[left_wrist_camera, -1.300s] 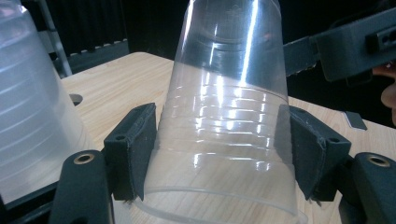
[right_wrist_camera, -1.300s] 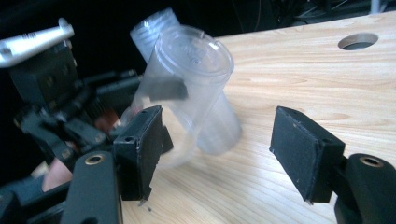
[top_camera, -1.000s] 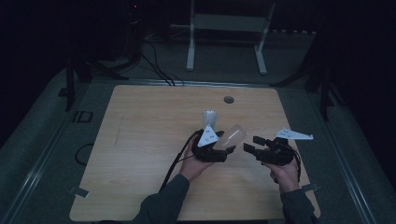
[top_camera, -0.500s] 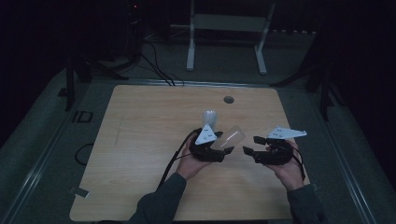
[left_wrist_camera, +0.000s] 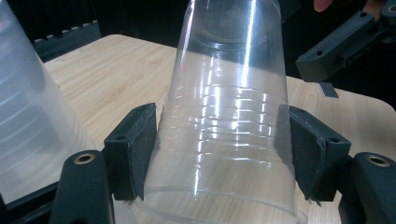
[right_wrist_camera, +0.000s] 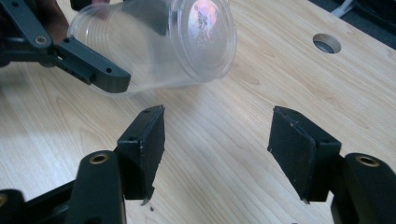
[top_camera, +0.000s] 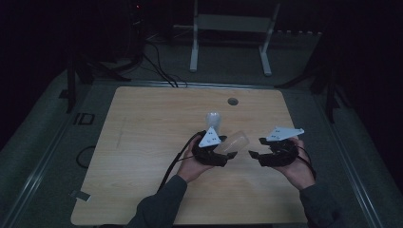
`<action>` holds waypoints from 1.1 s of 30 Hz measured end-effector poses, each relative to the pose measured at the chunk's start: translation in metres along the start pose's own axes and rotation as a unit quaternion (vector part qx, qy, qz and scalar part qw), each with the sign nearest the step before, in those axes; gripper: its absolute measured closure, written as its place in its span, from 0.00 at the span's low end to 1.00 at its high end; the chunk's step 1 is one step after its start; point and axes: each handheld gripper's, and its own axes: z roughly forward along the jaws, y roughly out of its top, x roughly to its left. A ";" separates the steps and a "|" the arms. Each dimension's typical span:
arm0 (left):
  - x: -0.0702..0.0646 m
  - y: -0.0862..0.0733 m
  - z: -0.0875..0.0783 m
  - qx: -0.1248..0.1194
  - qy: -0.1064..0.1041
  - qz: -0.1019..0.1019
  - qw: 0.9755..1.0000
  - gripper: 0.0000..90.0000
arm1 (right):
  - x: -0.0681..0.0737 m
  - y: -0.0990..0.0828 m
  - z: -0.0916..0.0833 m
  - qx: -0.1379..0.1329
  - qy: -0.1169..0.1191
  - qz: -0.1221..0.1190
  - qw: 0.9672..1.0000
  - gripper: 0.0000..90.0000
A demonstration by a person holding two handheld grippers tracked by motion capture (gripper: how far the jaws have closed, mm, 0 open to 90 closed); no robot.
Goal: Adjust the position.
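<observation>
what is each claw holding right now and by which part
The left claw holds a clear plastic cup by its side wall near the open rim, one jaw on each side. The right claw is open and holds nothing.

Left black two-jaw gripper [top_camera: 227,158] held in the left hand [top_camera: 192,164], jaws pressed against both sides of a clear plastic cup [left_wrist_camera: 229,116]. Right black gripper [top_camera: 254,148] in the right hand [top_camera: 298,168], jaws spread wide, nothing between them.
</observation>
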 end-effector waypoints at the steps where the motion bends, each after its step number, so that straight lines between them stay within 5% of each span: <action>1: 0.000 0.000 0.000 0.001 -0.001 0.003 1.000 0.34 | -0.001 0.001 0.000 0.004 -0.001 -0.003 1.000 0.40; 16: 0.005 0.006 -0.006 0.011 0.000 0.016 1.000 0.34 | -0.001 0.016 -0.004 0.058 -0.002 -0.059 0.997 0.41; 33: 0.007 0.013 -0.010 0.032 -0.006 0.046 0.998 0.34 | -0.003 0.028 -0.003 0.114 0.010 -0.112 0.987 0.41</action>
